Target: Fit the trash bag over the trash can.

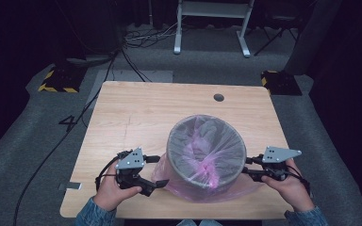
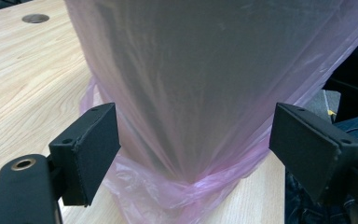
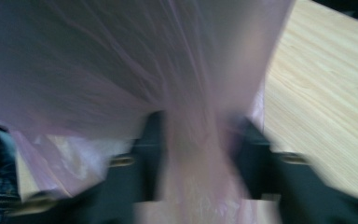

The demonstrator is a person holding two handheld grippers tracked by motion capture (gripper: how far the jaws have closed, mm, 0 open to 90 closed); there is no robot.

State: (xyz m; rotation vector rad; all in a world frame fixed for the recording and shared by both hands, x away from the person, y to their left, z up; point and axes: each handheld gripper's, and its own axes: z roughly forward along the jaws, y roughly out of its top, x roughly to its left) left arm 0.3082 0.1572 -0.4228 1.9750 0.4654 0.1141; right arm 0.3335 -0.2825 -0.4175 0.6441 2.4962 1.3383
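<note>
Bin [image 1: 205, 149] in pink bag [image 1: 217, 190] stands mid-table, near edge. My left gripper [image 1: 162, 170] at its 9 o'clock gapes empty; right gripper [image 1: 248, 168] at 3 pinches bag film

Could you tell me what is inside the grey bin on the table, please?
The grey bin holds a pink plastic bag: it lines the inside, folds over the rim and bunches on the table around the base. Its crumpled folds hide the bin's bottom, so any contents beneath stay unseen.
</note>
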